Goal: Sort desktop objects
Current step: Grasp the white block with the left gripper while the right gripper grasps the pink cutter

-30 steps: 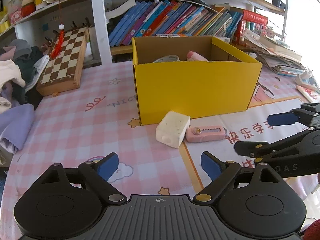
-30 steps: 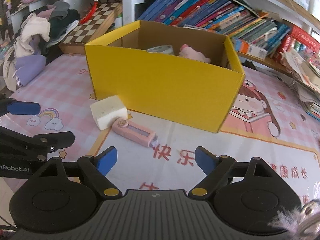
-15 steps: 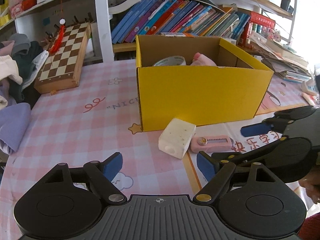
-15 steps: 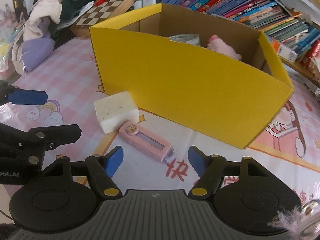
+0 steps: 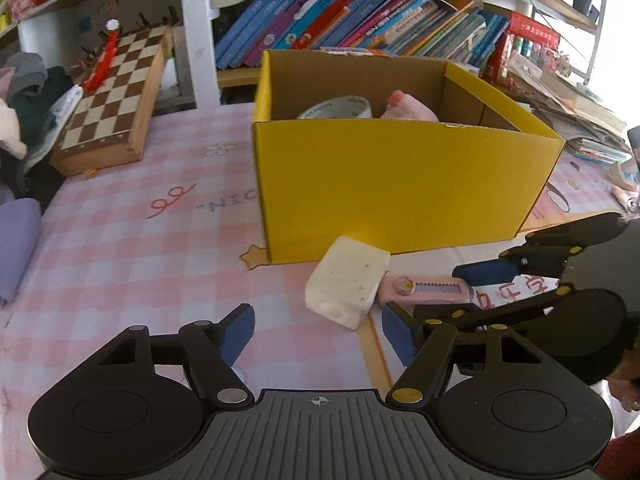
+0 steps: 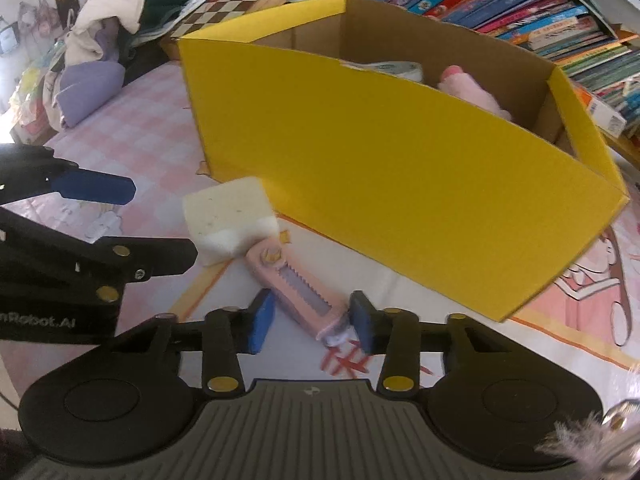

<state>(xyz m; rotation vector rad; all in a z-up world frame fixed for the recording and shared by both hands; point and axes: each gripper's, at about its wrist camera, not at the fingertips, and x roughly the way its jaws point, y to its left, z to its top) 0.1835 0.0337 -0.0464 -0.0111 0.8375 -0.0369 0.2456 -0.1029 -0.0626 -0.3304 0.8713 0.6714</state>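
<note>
Yellow box (image 5: 400, 184): open-topped cardboard, standing on the counter (image 5: 120, 248), which wears a pink checked cloth; largest thing among those being sorted.
Box contents: a tape roll (image 5: 336, 107) and a pink soft item (image 5: 408, 110) lie inside, side by side.
Chessboard (image 5: 116, 92): leans at the back left of the counter, well apart from the box.
Books (image 5: 340, 24): a slanted row on the shelf behind the box.
Left gripper (image 5: 316, 330): jaws spread and closing, nothing between them; the white block lies just ahead of them.
Right gripper (image 6: 310, 318): low over the counter, jaws closing around the near end of the pink cutter; the right pad (image 6: 362, 322) looks to touch it, the left pad (image 6: 260, 322) stands slightly off it.
White block (image 6: 230, 218): speckled sponge-like piece on the counter just in front of the box's near wall, touching the cutter's far end.
Pink cutter (image 6: 294, 284): small utility knife with a toothed slider, flat on the counter, running from the block toward the right gripper.
</note>
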